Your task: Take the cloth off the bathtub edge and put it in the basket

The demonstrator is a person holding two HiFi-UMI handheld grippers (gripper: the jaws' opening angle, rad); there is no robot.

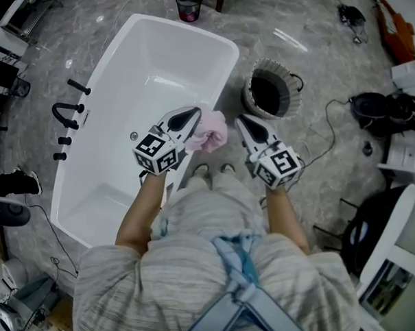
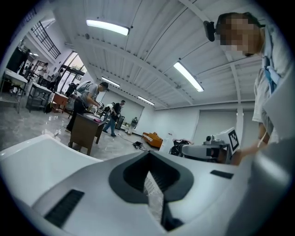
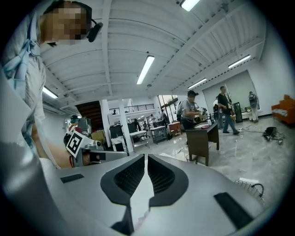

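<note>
Left hand-held gripper (image 2: 148, 153), jaws together at tips; right hand-held gripper (image 2: 185, 149) beyond, ceiling strip lights (image 2: 107, 26), people (image 2: 87, 99) at a desk (image 2: 85, 131)

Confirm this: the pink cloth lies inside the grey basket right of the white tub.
Wrong: the head view shows the pink cloth outside the grey basket right of the white tub, at the left gripper, by the tub's edge.

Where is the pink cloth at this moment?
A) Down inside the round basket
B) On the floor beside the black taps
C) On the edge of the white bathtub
C: the pink cloth sits on the rim of the bathtub, right by the tip of the left claw, and no pink shows in the basket beside the tub.
</note>
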